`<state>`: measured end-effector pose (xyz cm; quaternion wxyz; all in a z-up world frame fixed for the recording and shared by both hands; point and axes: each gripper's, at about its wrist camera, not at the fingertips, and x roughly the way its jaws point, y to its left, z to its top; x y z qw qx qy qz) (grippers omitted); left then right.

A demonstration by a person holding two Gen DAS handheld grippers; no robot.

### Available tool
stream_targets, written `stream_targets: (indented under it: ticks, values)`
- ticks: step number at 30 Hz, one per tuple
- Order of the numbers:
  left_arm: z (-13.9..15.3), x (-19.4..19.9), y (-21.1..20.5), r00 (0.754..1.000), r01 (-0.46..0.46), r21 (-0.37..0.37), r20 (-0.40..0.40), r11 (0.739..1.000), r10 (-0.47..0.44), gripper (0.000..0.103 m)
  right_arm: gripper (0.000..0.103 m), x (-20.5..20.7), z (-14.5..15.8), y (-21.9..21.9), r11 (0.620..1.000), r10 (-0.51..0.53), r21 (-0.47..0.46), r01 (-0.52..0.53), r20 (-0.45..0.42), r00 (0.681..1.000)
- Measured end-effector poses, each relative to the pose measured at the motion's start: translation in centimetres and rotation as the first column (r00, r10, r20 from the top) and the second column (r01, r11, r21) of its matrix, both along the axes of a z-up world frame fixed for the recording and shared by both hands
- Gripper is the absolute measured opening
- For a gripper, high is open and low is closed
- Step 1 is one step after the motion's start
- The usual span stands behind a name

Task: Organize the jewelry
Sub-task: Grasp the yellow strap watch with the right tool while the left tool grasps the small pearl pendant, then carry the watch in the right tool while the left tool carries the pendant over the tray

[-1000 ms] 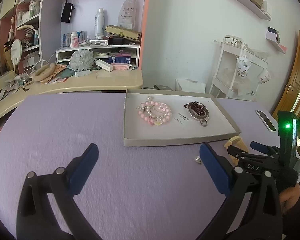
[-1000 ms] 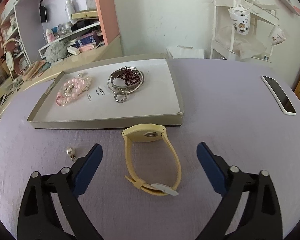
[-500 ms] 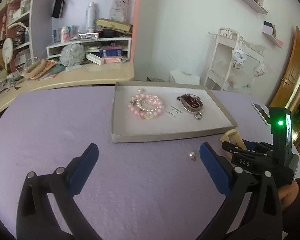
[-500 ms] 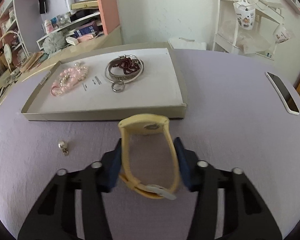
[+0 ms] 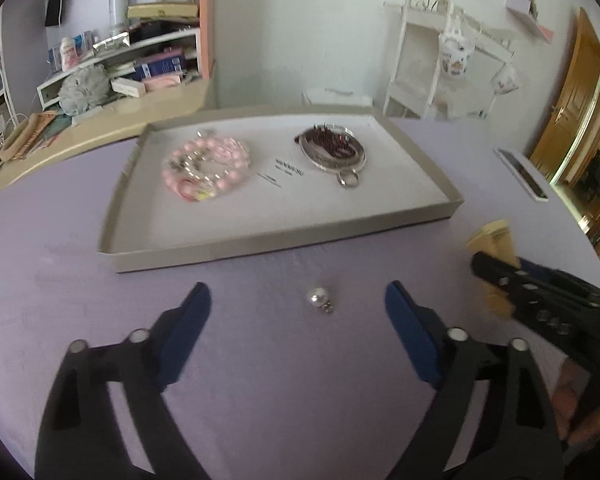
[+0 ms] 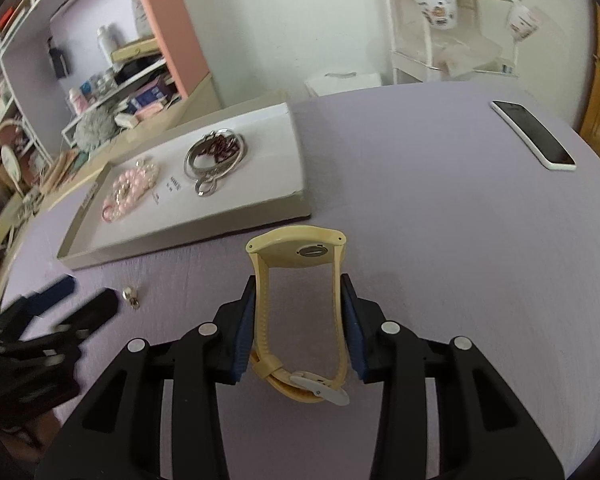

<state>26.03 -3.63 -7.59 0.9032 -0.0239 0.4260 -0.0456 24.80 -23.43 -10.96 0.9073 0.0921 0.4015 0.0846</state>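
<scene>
A small pearl earring (image 5: 320, 299) lies on the purple cloth just before the grey tray (image 5: 284, 240). My left gripper (image 5: 298, 291) hovers over it, its jaws closing with the earring between them, the pads clear of it. In the tray lie a pink bead bracelet (image 5: 206, 168) and a silver bangle with dark red beads (image 5: 332, 150). My right gripper (image 6: 298, 284) is still closing, and its pads press both sides of a yellow watch's (image 6: 296, 246) strap, its case pointing at the tray wall (image 6: 188, 244). The left gripper (image 6: 88, 292) shows blurred beside the earring (image 6: 131, 295).
A phone (image 6: 534, 136) lies on the cloth far right. Behind the table stand a white wire rack with mugs (image 5: 440, 60) and a cluttered desk with shelves (image 5: 120, 80). The right gripper (image 5: 500, 272) sits close to my left one, at its right.
The right jaws came together onto the watch strap. My left gripper moved forward and down, so the earring now sits between its narrowing jaws.
</scene>
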Motion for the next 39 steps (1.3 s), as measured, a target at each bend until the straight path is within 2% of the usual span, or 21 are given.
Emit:
stream_targets:
  ticks: [3, 10, 14, 17, 25, 31, 39]
  values:
    - [-1.0, 1.0, -0.6, 0.999, -0.017, -0.001, -0.036, 1.0, 0.017, 0.069, 0.04, 0.1, 0.4, -0.7, 0.999, -0.017, 0.029, 0.017, 0.002, 1.0]
    - [-1.7, 1.3, -1.7, 0.999, -0.02, 0.035, -0.038, 0.999, 0.021, 0.05, 0.041, 0.3, 0.4, -1.1, 0.998, -0.035, 0.057, 0.036, -0.006, 0.999]
    - [-1.6, 1.4, -1.8, 0.999, -0.028, 0.031, -0.036, 0.999, 0.029, 0.024, 0.041, 0.3, 0.4, -1.1, 0.998, -0.035, 0.056, 0.036, -0.007, 0.999]
    - [-1.6, 1.3, -1.8, 0.999, -0.033, 0.04, -0.029, 0.999, 0.034, 0.014, 0.041, 0.3, 0.3, -1.2, 0.997, -0.039, 0.061, 0.039, -0.009, 0.999]
    - [-1.6, 0.5, -0.8, 0.999, -0.026, 0.02, -0.026, 0.999, 0.026, 0.013, 0.041, 0.1, 0.6, -0.9, 0.997, -0.033, 0.071, 0.033, -0.005, 0.999]
    - [-0.7, -0.7, 2.0, 0.999, -0.047, 0.021, -0.007, 0.999, 0.047, 0.013, 0.041, -0.1, 1.2, 0.0, 0.996, 0.0, 0.093, -0.001, 0.013, 1.0]
    - [4.3, -2.3, 6.7, 0.988, -0.116, -0.001, 0.106, 0.993, 0.116, 0.013, 0.041, -0.2, 3.7, 1.8, 0.99, 0.061, 0.123, -0.073, 0.092, 0.994]
